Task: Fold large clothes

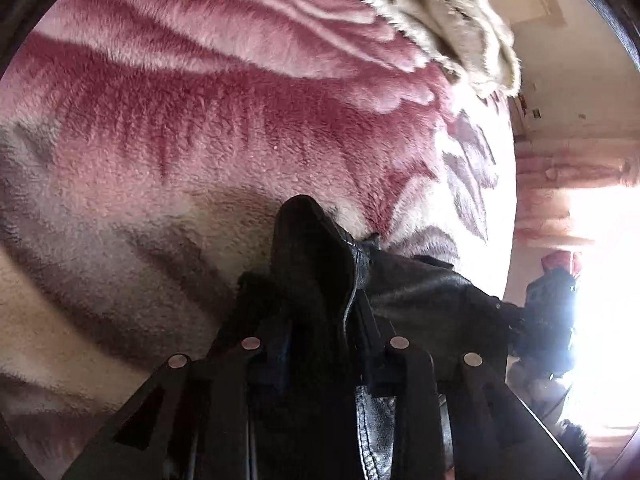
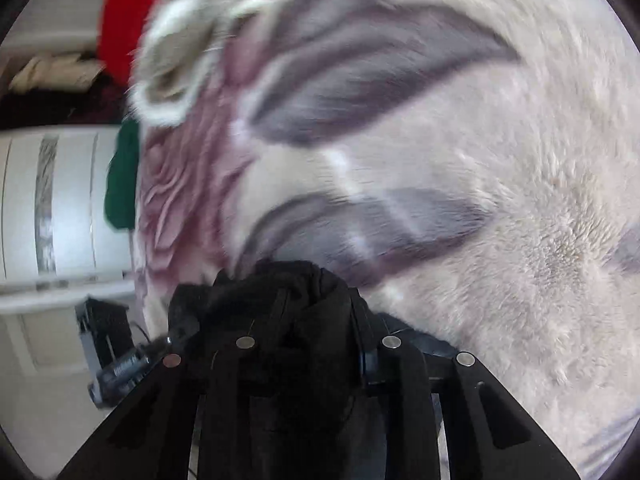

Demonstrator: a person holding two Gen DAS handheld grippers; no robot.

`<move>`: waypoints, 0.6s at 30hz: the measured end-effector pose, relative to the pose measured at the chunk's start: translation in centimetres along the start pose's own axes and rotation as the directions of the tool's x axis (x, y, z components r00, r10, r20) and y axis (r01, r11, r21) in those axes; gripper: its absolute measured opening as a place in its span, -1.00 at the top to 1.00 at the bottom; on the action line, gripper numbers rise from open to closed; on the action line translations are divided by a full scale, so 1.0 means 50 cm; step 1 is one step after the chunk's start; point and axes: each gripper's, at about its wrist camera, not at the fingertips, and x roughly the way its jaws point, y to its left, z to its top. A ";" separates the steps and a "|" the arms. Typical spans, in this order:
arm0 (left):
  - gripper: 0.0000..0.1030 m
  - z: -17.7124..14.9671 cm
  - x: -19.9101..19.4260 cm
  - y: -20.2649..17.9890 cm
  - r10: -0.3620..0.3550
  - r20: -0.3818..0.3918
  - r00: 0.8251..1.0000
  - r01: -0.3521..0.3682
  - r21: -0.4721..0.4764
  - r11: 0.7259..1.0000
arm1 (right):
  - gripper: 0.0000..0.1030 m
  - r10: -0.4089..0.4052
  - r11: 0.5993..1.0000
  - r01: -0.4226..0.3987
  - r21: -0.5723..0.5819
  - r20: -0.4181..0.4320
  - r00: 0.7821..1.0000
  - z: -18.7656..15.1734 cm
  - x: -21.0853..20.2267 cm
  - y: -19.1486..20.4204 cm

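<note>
A black leather garment (image 1: 420, 292) runs up between the fingers of my left gripper (image 1: 308, 292), which is shut on a folded edge with a seam. It hangs just above a pink and cream fleece blanket (image 1: 200, 140). In the right wrist view a bunch of black fabric (image 2: 280, 280) is pinched in my right gripper (image 2: 316, 304), over the cream and grey part of the blanket (image 2: 480, 160). The cloth hides both pairs of fingertips.
A beige furry item (image 1: 440, 12) lies at the blanket's far end, also seen as the furry item (image 2: 176, 60). White furniture (image 2: 60, 200) stands left of the bed, with red cloth (image 2: 128, 12) and green cloth (image 2: 122, 184) beside it. Bright glare (image 1: 600, 320) fills the right.
</note>
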 end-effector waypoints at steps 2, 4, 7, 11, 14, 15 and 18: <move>0.47 0.000 -0.012 -0.011 0.006 -0.008 1.000 -0.006 0.023 1.000 | 0.26 0.050 0.998 -0.050 0.047 -0.015 0.999 0.005 -0.016 -0.003; 0.44 -0.010 -0.024 -0.015 0.018 -0.011 1.000 -0.017 0.047 0.999 | -0.01 0.052 0.997 -0.051 0.058 -0.021 0.998 -0.006 -0.057 0.007; 0.41 -0.026 -0.040 -0.017 0.028 0.000 1.000 -0.028 0.068 0.997 | -0.13 -0.044 0.999 0.043 0.016 0.055 0.998 -0.047 -0.143 0.021; 0.41 -0.026 -0.039 -0.019 0.048 0.010 0.999 -0.048 0.066 0.997 | -0.10 -0.055 0.997 0.065 -0.036 0.225 0.973 -0.142 -0.262 0.054; 0.41 -0.022 -0.032 -0.019 0.054 0.010 0.998 -0.055 0.077 0.996 | 0.19 0.160 0.987 -0.155 -0.041 0.193 0.968 -0.178 -0.265 0.061; 0.41 -0.021 -0.030 -0.018 0.056 0.009 0.998 -0.057 0.081 0.995 | 0.28 0.214 0.977 -0.214 -0.017 0.163 0.963 -0.177 -0.239 0.055; 0.41 -0.019 -0.024 -0.013 0.068 0.009 0.998 -0.069 0.093 0.993 | 0.66 0.170 0.984 -0.175 0.037 0.112 0.979 -0.146 -0.141 0.015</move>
